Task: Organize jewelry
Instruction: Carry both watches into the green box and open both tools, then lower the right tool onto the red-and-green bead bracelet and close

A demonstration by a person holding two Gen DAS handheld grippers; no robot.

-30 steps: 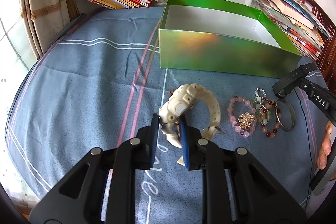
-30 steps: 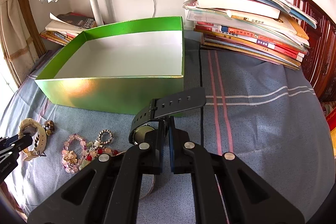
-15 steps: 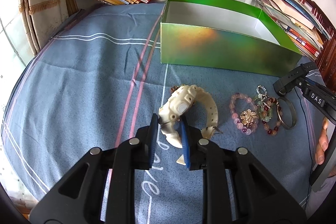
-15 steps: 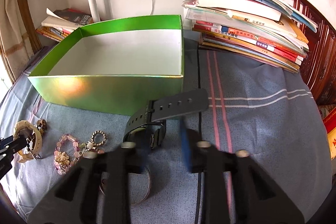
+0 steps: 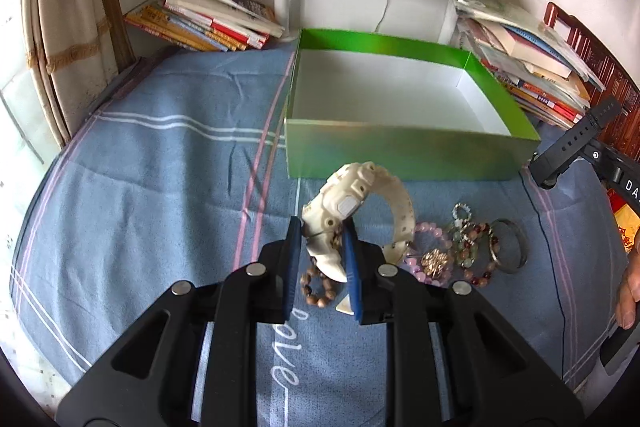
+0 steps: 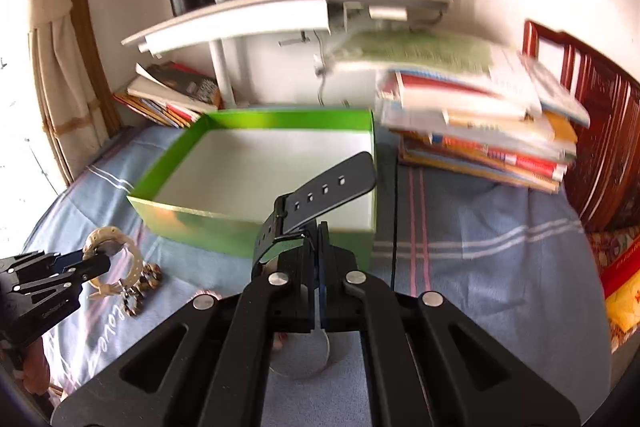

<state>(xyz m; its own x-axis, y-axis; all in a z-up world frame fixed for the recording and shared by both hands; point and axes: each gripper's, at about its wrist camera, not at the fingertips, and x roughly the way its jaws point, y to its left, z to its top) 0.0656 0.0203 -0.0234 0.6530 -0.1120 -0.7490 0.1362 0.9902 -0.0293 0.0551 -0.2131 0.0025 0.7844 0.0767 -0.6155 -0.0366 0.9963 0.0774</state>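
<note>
Left gripper (image 5: 320, 247) clamps cream watch (image 5: 356, 203) (arching up-right) | right gripper (image 6: 316, 247) clamps black watch (image 6: 320, 193)

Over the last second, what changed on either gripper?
Both watches rose off the cloth. The left gripper lifted the cream watch, uncovering a wooden bead bracelet. The right gripper opened briefly, re-closed on the black watch and raised it. The green box and remaining bracelets stayed put.

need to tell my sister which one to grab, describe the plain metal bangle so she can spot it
Start at the open green cardboard box on the blue striped cloth. On the cloth just in front of the box's right end lies a cluster of bracelets; the plain silver metal bangle is rightmost. Unlike the beaded bracelets beside it, it is one smooth thin ring.
</note>
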